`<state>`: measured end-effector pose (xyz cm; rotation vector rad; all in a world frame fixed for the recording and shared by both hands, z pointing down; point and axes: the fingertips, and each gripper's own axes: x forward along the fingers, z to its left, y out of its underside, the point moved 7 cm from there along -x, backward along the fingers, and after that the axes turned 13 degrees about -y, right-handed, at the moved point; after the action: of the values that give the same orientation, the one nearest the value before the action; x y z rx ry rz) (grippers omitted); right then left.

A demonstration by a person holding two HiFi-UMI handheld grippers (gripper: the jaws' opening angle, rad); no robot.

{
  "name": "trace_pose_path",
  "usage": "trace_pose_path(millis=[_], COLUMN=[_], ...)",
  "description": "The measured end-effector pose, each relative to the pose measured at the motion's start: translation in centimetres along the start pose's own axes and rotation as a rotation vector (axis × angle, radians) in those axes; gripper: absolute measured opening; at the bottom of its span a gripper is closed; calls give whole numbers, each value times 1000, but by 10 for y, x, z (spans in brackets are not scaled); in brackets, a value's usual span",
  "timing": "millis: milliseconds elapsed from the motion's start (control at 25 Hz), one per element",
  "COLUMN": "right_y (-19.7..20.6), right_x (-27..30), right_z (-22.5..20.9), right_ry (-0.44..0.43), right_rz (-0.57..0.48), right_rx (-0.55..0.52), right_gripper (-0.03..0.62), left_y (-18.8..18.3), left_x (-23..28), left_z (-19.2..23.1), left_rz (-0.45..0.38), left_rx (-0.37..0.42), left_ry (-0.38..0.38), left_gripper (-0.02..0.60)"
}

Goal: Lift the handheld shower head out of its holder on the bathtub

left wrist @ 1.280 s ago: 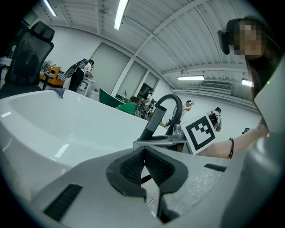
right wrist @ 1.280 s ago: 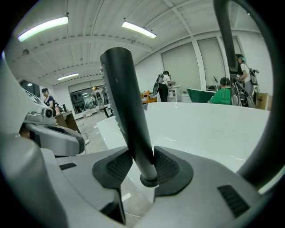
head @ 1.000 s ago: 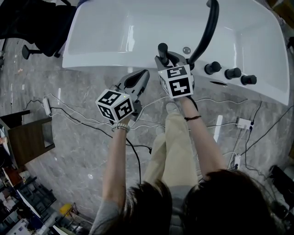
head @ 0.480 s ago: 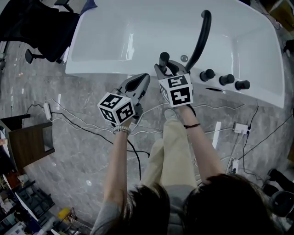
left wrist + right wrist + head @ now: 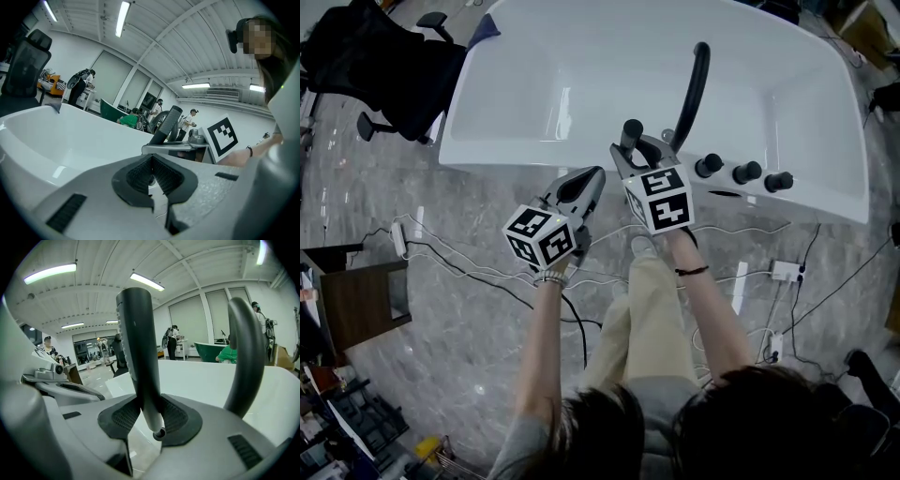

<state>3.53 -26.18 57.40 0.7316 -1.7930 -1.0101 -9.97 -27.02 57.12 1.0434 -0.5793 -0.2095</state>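
Firmly, right claw [image 5: 149, 414] grips shower head [image 5: 137, 343] (left claw [image 5: 152, 174] closed, empty).

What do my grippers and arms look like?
The left gripper and right gripper: grey plastic, black ribbed pads, each carrying a white cube with black square markers. A pale beaded bracelet on the left wrist, dark band on the right, grey short sleeves.

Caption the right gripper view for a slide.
Right claw clamped on the black shower head, white tub and curved spout behind.
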Motion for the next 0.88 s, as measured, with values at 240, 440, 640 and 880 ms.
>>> trace_pose_path(millis=[240, 440, 640, 880], right_y=[-26, -49, -72, -95], right_x=[-22, -43, -60, -78], right_z=[16, 28, 43, 60], right_ry=[-32, -44, -54, -60], right_rz=[-8, -41, -75, -101], right_rx=[-44, -68, -85, -114], right_gripper=[133, 133, 133, 133], left_y=[-22, -44, -62, -84], left_x=[-15, -27, -45, -66], left_z=[-19, -38, -49, -61], left_rz=[-17, -45, -72, -114], left_rx=[23, 48, 55, 67], left_ry=[3, 9, 9, 11], left_gripper=[5, 5, 5, 5])
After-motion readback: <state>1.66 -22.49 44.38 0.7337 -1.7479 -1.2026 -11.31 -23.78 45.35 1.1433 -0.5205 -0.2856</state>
